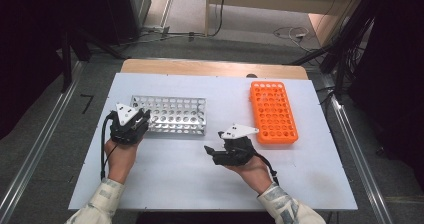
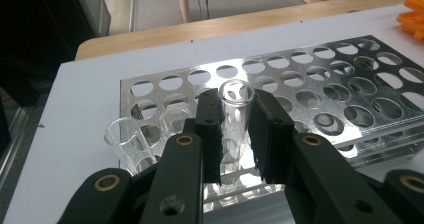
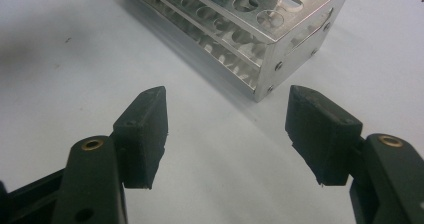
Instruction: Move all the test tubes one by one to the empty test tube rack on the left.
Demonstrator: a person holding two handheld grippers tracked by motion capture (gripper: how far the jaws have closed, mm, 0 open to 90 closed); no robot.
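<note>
- Left tool [image 2: 235, 134] is clamped on a clear glass tube [image 2: 236, 114], upright over the metal rack [image 2: 320, 89] near two other tubes [image 2: 145, 139].
- Right tool [image 3: 225, 134] hangs over the desk [image 3: 75, 59], jaws apart and empty.

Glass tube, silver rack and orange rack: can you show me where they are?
glass tube [image 2: 236, 91]: left gripper view, its open rim above the jaws.
silver rack [image 1: 172, 115]: high view, its holed top plate.
orange rack [image 1: 273, 111]: high view, middle of its top.

Your left gripper [image 2: 235, 134] hides the lower part of the clear tube [image 2: 236, 96], so whether it sits in the metal rack [image 2: 320, 89] is probably undecidable.
</note>
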